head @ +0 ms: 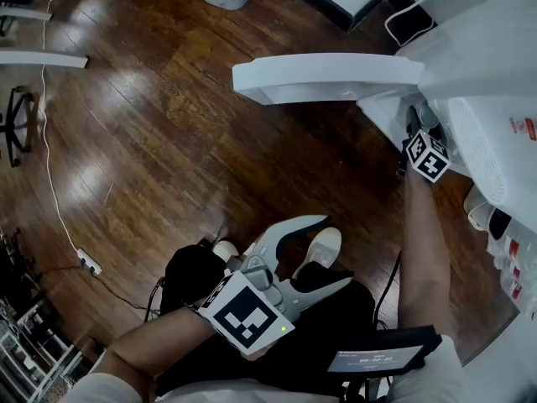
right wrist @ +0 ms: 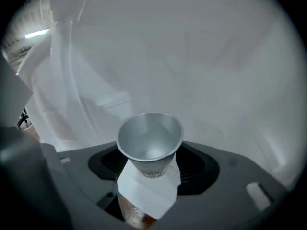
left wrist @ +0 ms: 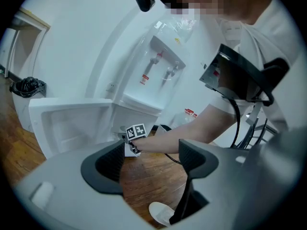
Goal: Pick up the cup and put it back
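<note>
Cup axis: cup (right wrist: 150, 143) has its long axis tilted. Open mouth faces up & back toward the right gripper view's camera; narrow base sits down betw. the pads.
Cup place: in the right gripper (right wrist: 152, 166), against the white front of the water dispenser (left wrist: 158, 75). Not made out in head view.
Cup form: round, tapered, thin rim. Inside smooth, matt grey-silver. Faint print low on outer wall. Material: cannot tell.
Right fingers: black ribbed pads drawn in narrow, pressing the cup's lower body from both sides.
Below cup: white angular piece (right wrist: 146, 190), folded-looking, touching the cup's base; what it is, unclear.
Left fingers: left gripper (left wrist: 151, 162) spread wide, nothing betw. the pads; held low over the person's lap.
Dispenser: white, smooth plastic; two taps up top, white door panel (head: 327, 78) swung open.
Floor (head: 168, 124): brown wood planks, glossy.
</note>
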The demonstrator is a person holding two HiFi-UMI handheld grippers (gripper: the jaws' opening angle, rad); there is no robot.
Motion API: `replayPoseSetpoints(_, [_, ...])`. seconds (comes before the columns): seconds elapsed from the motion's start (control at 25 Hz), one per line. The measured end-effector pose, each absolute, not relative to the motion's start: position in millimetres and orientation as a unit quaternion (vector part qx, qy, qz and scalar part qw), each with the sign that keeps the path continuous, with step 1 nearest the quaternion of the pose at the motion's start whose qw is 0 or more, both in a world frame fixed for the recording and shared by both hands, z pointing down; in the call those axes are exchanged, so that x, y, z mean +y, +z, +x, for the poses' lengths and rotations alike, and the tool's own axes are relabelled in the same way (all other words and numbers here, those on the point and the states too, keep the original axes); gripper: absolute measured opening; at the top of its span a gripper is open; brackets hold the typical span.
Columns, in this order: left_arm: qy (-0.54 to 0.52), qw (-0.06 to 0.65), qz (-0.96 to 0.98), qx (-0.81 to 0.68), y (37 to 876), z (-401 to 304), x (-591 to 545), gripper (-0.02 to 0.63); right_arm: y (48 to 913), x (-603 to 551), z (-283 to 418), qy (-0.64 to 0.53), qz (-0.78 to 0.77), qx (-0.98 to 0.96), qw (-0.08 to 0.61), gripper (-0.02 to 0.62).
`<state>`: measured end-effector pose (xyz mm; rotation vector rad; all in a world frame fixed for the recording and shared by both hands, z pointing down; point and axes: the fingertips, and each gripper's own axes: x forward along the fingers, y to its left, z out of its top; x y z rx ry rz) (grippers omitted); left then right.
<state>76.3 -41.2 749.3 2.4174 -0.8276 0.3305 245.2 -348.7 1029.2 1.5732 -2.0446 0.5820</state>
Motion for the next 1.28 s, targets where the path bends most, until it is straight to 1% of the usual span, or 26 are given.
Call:
replayPoseSetpoints(0.2, [0.137,0.279,0.902,-0.301,720,82,-33,0.325,1001,-314,230,0.222,0.549,-0.761,0.265,0.313])
replayPoseSetpoints(0.68, [0.134,0.304,0.891,-0.308,611,84,-25,0.325,900,-215,193,0.249,0.470,-0.787,0.311,0.313])
replayPoseSetpoints(0.96, [0.134,0.305,0.899,-0.285,533,80,-14,0.328,799,-157,157,0.255,0.412,-0.814,0.319,0.313])
replayPoseSetpoints(1.08, [0.132,0.299,0.904,-0.276,499,76,-13,0.343,747,-140,146,0.252,0.407,-0.822,0.308,0.313])
replayPoseSetpoints(1.28, [0.128,0.285,0.914,-0.260,444,71,-9,0.345,657,-119,142,0.243,0.419,-0.827,0.287,0.313])
